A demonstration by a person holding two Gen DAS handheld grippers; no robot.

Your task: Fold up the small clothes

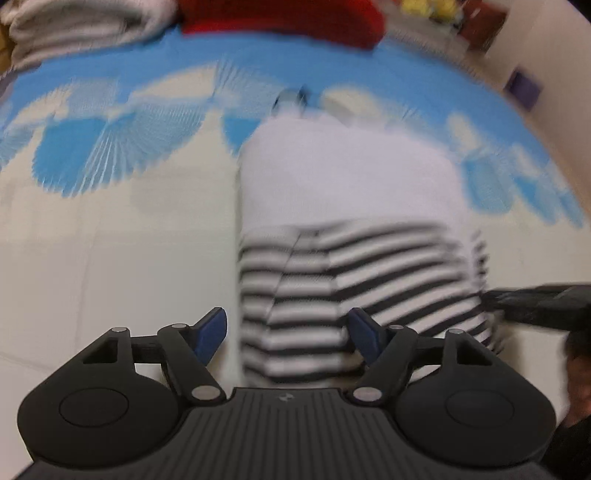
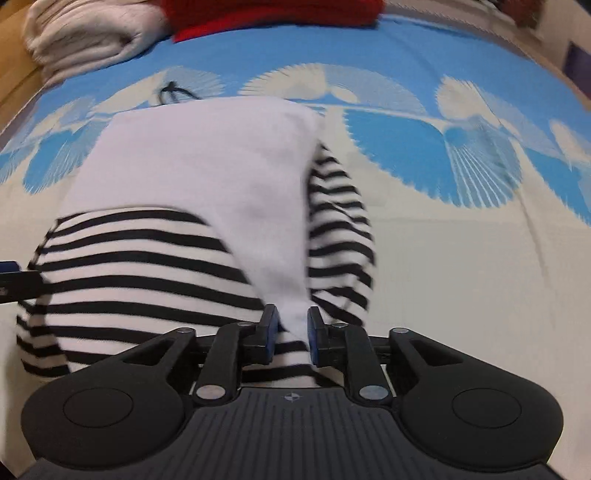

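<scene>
Right wrist view: my right gripper point(image 2: 291, 330) has its jaws slightly parted around a white fold of the black-and-white striped small garment point(image 2: 147, 266), lying on the blue-and-cream patterned bedsheet point(image 2: 461, 258). My left gripper point(image 1: 288, 334) hovers wide open, empty, over the garment's near edge.

One striped garment point(image 2: 147, 266) with white panel, between the fingers point(image 2: 269, 328); one blue-and-cream patterned sheet point(image 2: 461, 240); beyond the fingers, one folded pale cloth point(image 2: 85, 40), one red cloth point(image 2: 273, 14)
</scene>
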